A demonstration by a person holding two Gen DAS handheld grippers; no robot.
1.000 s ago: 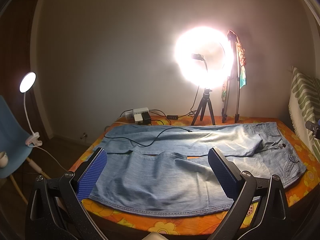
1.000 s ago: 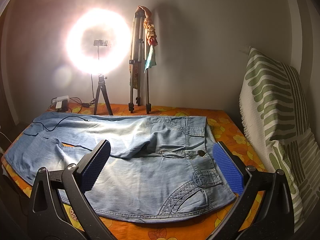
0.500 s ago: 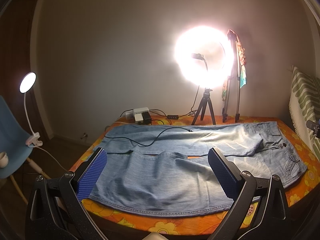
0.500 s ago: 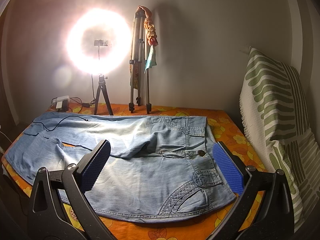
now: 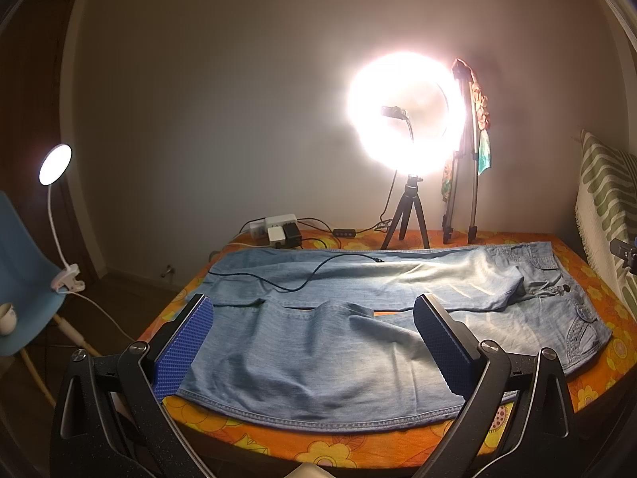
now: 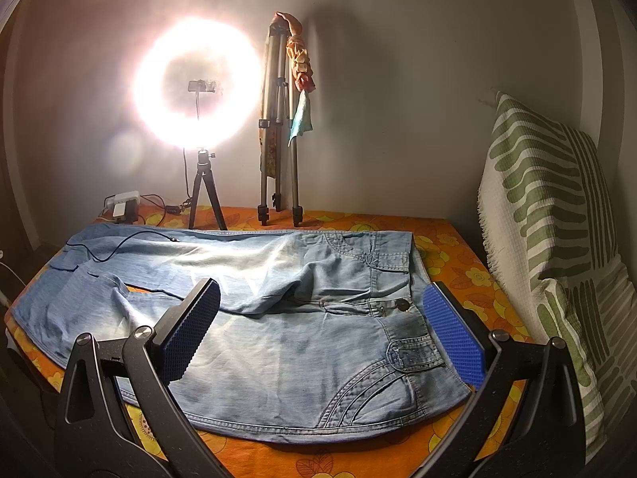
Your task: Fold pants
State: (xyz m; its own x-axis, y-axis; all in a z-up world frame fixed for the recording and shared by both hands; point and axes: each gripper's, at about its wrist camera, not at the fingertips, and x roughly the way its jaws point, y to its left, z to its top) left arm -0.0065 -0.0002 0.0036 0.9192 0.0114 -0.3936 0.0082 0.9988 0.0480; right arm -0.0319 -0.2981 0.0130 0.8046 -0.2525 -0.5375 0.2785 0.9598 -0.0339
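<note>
Denim spread flat, ready for my first fold
Pale-blue denim pants (image 6: 278, 318) lie unfolded; my left claw (image 5: 314, 342) and right claw (image 6: 318, 326) hover wide, empty.

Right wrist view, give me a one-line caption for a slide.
Open right gripper poised above the waistband of light-blue jeans spread flat on a floral orange tablecloth, ring light glaring behind.

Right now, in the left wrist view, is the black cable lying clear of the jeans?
No, the black cable lies across the far leg of the jeans, its plug end resting on the denim.
</note>
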